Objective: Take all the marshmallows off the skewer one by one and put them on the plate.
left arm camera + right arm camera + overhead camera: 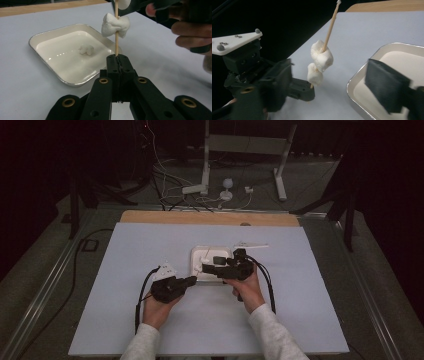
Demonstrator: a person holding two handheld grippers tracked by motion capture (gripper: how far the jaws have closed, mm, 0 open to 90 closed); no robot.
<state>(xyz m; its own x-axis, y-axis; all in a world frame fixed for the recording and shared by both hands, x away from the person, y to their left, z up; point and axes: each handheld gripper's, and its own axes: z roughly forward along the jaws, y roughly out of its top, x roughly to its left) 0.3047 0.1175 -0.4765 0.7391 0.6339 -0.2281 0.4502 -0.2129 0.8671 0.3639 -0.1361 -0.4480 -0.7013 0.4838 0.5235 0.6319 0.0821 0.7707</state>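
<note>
Standing on the pale table [125, 320], a white tray [45, 37] holds one loose marshmallow [86, 49]. The left gripper [117, 60], jaws clamped tight, pinches the base of an upright wooden skewer [116, 46] threaded with two marshmallows [321, 57]. The right gripper [207, 268] hovers over the tray, jaws apart and holding nothing.

Two hands come in from the counter's [125, 320] near edge, each holding black tongs. The left tongs [192, 279] point toward a white square tray [197, 254] sitting near the middle of the counter; the right tongs [205, 268] hover over that tray — jaws too small to judge. Cables trail back from both.
</note>
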